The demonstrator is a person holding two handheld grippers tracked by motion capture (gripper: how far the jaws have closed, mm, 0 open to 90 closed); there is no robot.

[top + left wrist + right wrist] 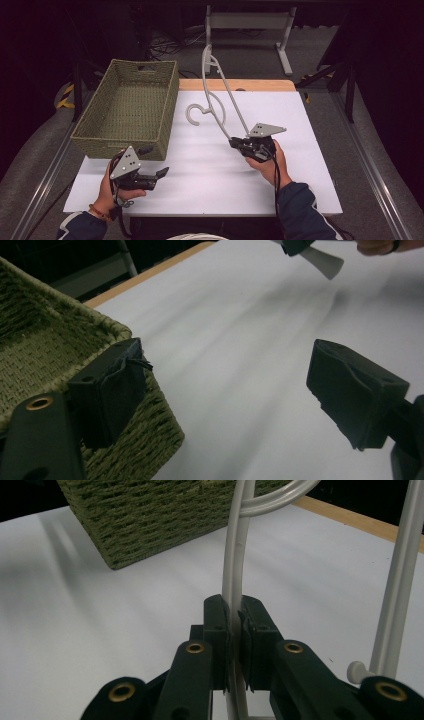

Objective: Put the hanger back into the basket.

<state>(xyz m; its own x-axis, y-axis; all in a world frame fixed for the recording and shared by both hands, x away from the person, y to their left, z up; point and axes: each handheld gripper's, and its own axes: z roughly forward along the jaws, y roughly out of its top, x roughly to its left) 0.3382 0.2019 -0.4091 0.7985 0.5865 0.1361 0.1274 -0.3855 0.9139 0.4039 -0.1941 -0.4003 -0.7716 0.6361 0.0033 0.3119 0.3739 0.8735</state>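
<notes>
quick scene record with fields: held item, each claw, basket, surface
held item: grey clothes hanger, lifted and tilted above the table
right claw: shut on the hanger's thin bar
left claw: open, nothing between the jaws, beside the basket's near corner
basket: green woven basket, empty as far as visible, on the table's left side
surface: white table

basket (127, 112): on the table (200, 170), at its far left part
hanger (220, 95): right of the basket, raised above the table middle
left gripper (152, 177): before the basket
right gripper (237, 143): at the hanger's near end
</notes>
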